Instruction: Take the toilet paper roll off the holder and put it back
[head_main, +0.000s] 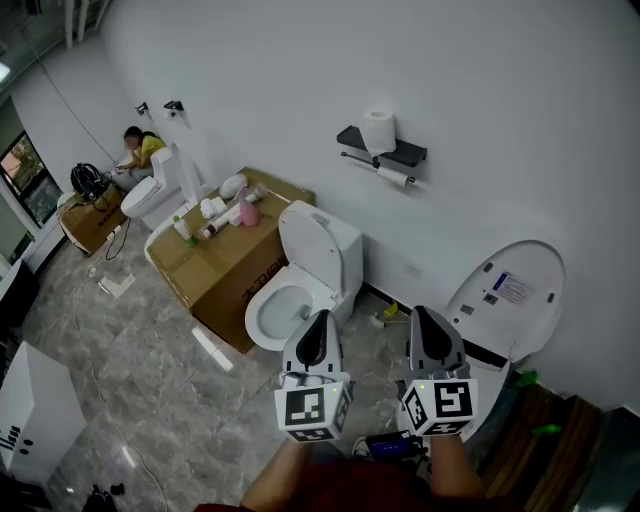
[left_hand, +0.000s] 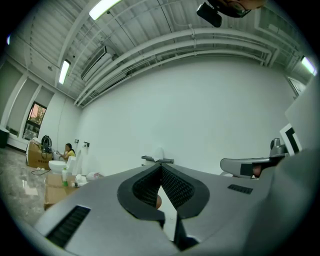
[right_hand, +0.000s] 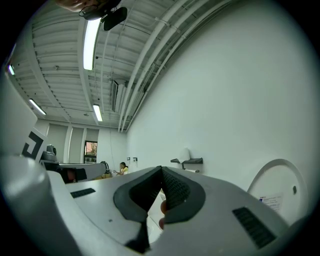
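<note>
A dark wall holder (head_main: 383, 149) carries one white toilet paper roll (head_main: 378, 130) upright on its shelf and a second roll (head_main: 394, 176) on the bar beneath. Both grippers hang low and well short of the wall. My left gripper (head_main: 318, 328) is shut with nothing between its jaws, above the toilet's right side. My right gripper (head_main: 428, 327) is beside it, also shut and empty. In the left gripper view the holder (left_hand: 157, 160) shows small just over the closed tips (left_hand: 160, 167). The right gripper view has the holder (right_hand: 188, 161) and roll (right_hand: 186, 153) right of its closed tips (right_hand: 161, 170).
A white toilet (head_main: 300, 280) with raised lid stands below the holder, a cardboard box (head_main: 225, 255) with bottles to its left. A second toilet's lid (head_main: 508, 295) leans at the right. A person in yellow (head_main: 140, 150) sits far left by another toilet (head_main: 158, 192).
</note>
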